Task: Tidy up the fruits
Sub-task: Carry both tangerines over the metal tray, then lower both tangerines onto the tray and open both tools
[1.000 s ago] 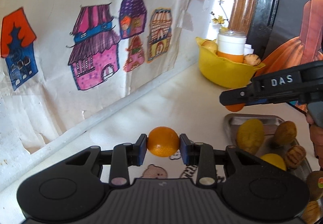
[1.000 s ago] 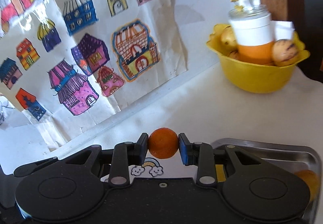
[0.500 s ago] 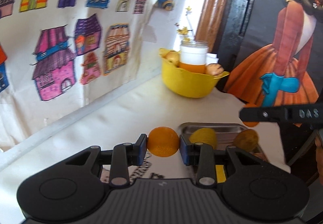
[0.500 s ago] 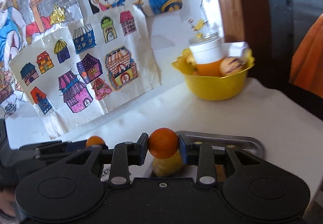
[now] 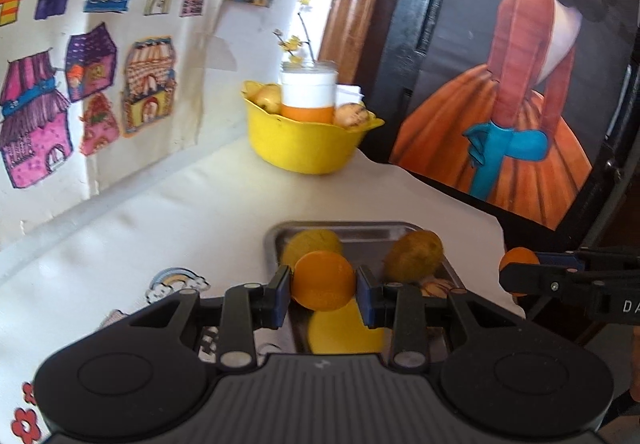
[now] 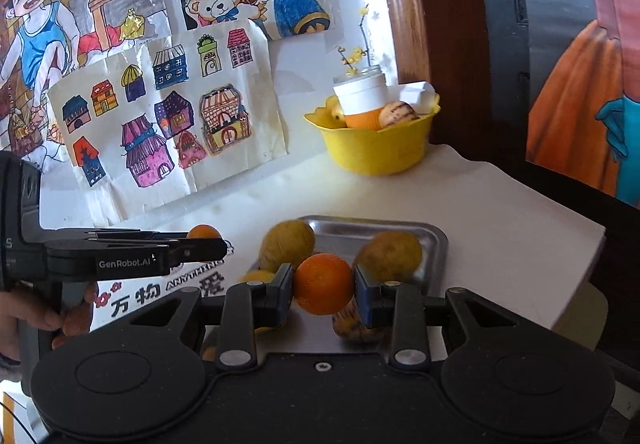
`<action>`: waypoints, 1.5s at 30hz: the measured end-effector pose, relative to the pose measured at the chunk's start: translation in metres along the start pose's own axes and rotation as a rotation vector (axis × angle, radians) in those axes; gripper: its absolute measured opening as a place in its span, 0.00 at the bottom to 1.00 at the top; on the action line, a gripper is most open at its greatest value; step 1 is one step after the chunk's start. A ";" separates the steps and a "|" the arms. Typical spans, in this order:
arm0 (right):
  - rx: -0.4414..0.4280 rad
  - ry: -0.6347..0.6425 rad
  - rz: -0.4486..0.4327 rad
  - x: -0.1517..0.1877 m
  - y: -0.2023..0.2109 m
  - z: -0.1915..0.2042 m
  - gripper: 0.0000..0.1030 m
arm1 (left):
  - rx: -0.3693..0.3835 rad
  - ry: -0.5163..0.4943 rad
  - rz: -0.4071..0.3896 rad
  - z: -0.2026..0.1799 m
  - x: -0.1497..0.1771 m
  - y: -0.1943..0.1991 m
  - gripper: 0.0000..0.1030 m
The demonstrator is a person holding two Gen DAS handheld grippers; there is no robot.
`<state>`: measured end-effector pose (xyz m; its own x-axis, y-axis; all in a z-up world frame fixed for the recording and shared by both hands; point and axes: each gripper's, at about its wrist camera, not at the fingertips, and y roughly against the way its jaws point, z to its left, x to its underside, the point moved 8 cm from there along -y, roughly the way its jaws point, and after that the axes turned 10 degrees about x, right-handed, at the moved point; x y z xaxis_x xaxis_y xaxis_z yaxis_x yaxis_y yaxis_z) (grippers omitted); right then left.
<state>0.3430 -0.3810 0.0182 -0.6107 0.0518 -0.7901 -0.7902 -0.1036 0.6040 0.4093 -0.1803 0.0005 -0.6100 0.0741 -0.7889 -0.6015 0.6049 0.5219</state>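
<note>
Both views have swung from the drawings to the metal tray (image 5: 362,234) at twelve o'clock, where the left gripper (image 5: 323,281) and right gripper (image 6: 323,284), each clamping an orange (image 5: 323,281), look ready to unload.

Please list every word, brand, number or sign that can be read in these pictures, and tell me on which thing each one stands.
"GenRobot.AI": on the side of the left gripper, right wrist view.
"DA", cut off at the picture's edge: on the right gripper, left wrist view.
"万物" and "ANYTHING", partly hidden: on the table cover.
One more large character beside them is half hidden, unreadable.
</note>
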 end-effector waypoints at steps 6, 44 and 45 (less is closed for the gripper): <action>0.012 0.000 -0.025 0.022 0.016 -0.009 0.33 | 0.018 -0.011 0.028 -0.013 0.015 -0.003 0.36; 0.041 -0.018 0.091 0.040 -0.029 -0.024 0.33 | 0.110 -0.096 0.164 -0.051 0.075 -0.030 0.36; 0.040 -0.019 0.100 0.040 -0.031 -0.024 0.33 | 0.111 -0.096 0.168 -0.051 0.075 -0.031 0.36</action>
<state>0.3439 -0.3997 -0.0346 -0.6869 0.0624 -0.7241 -0.7267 -0.0693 0.6834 0.3558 -0.2343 -0.0581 -0.6414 0.2532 -0.7242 -0.4323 0.6606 0.6138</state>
